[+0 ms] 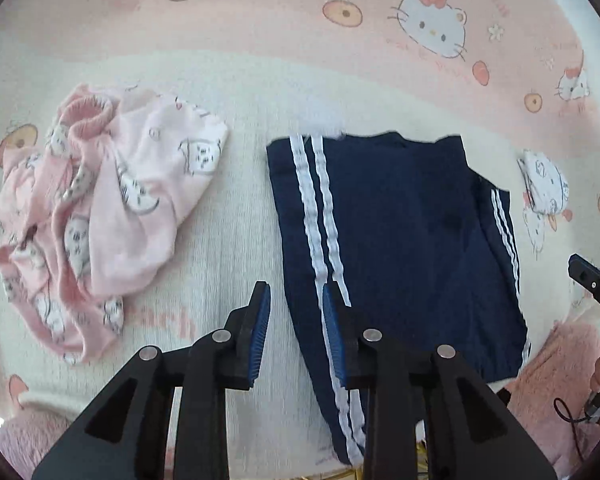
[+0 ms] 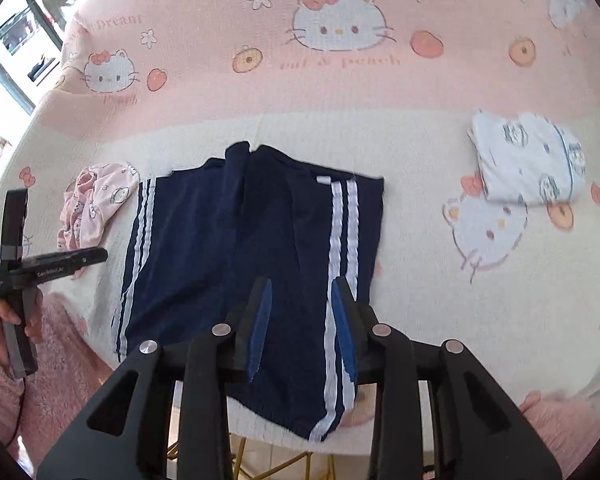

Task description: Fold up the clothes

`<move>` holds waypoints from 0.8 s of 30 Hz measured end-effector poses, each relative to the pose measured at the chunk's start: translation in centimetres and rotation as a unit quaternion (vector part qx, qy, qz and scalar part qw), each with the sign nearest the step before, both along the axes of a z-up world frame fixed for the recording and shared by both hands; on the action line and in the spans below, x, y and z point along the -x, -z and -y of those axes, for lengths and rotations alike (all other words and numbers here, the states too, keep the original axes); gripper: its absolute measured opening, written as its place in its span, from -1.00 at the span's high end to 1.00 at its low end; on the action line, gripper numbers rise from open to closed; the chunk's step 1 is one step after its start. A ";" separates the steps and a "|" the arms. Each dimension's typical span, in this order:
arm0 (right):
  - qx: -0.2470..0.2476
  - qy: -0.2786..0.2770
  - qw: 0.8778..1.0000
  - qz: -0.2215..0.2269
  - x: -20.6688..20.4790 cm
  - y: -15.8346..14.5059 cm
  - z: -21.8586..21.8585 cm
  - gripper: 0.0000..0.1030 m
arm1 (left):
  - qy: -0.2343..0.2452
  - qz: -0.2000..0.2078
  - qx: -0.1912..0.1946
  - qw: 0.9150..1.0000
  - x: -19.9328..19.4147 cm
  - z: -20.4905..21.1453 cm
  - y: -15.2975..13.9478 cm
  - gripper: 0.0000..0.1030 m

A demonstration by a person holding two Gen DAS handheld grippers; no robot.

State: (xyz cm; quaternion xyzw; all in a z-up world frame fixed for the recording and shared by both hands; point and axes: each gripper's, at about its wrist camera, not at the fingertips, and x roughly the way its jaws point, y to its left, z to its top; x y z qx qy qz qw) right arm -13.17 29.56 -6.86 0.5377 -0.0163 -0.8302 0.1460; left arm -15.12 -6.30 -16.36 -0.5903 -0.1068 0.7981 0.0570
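Navy shorts point(image 2: 256, 248) with white side stripes point(image 2: 342, 264) were seen laid flat near the front edge of a table covered by a pink-and-cream cat-print cloth point(image 2: 420, 320), the waistband at the far side and the leg hems overhanging the near edge. The left tool point(image 1: 296, 320) was held above the shorts' left striped edge, its blue pads parted with nothing between them. The right tool point(image 2: 302, 320) was poised over the right stripe, likewise part-open and empty. No fabric was gripped by either tool.

The shorts' long axis was seen running away from the tools, front to back, with each striped side lying directly beneath one tool; neither hand was judged clearly nearer. A fold across that axis, hem to waistband, would probably require both near corners to be taken at once, just below the tips.

A crumpled pink garment point(image 1: 100, 208) was left well to the left of the shorts, unfolded. A folded white garment point(image 2: 528, 164) was set apart to the right.
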 end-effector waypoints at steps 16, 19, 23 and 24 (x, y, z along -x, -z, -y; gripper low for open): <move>-0.014 -0.078 0.997 0.024 13.0 7.9 11.6 0.38 | -0.015 -0.039 -0.060 0.997 7.3 2.3 4.8 0.43; -0.033 -0.116 0.993 0.018 13.2 8.2 13.5 0.38 | -0.004 -0.039 -0.067 0.997 7.1 2.2 4.5 0.44; -0.014 -0.164 0.986 0.036 13.0 8.4 15.5 0.38 | 0.012 -0.037 -0.096 0.995 7.1 1.5 4.4 0.44; 0.015 -0.169 0.984 0.048 13.0 8.3 15.6 0.38 | 0.015 -0.042 -0.100 0.994 7.0 1.5 4.1 0.44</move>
